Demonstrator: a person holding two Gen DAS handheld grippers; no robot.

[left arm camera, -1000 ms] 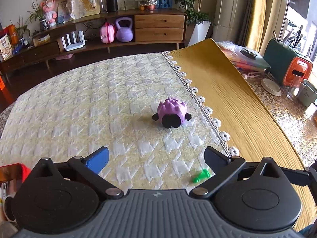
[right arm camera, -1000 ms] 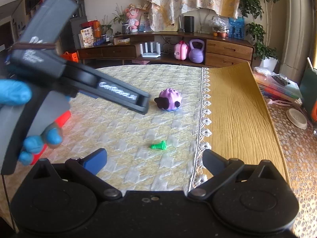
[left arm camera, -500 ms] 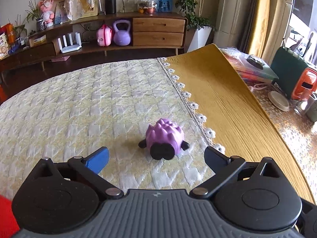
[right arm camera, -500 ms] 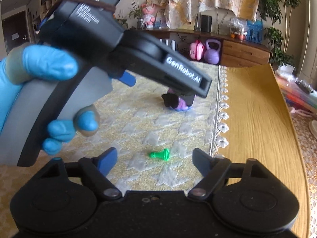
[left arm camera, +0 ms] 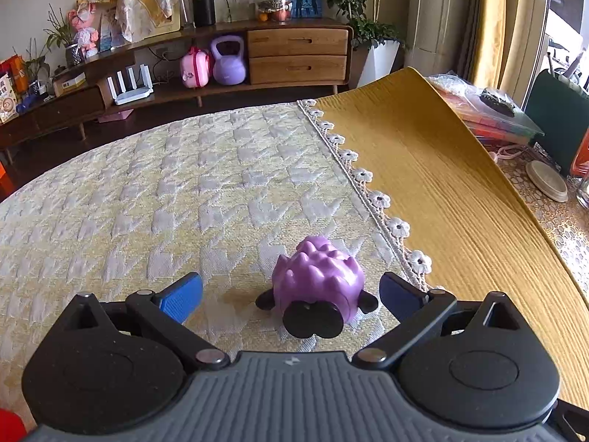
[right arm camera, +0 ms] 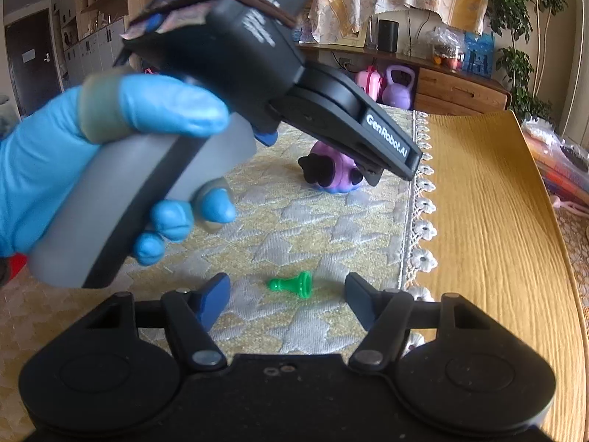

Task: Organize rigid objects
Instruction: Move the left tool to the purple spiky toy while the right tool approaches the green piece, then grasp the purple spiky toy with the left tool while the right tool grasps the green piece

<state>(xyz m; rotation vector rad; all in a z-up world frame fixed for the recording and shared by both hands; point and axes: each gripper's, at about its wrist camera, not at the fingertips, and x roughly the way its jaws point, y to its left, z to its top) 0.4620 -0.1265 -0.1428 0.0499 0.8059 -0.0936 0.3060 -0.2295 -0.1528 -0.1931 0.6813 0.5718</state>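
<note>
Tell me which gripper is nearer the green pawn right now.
Right. The right gripper straddles the green pawn, jaws open; the left gripper is farther up, around the purple toy.

The left gripper (right arm camera: 362,175) has white letters on the side of its black arm. They say "GenRobot.AI". More white letters sit on top of its black body, but they are too blurry to read. Boxes on the far shelf have print too small to read.

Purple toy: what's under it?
The purple toy sits on the patterned cloth, between the open left gripper fingers. Its underside and the cloth beneath it are covered. The green pawn lies apart, nearer the right gripper.
</note>
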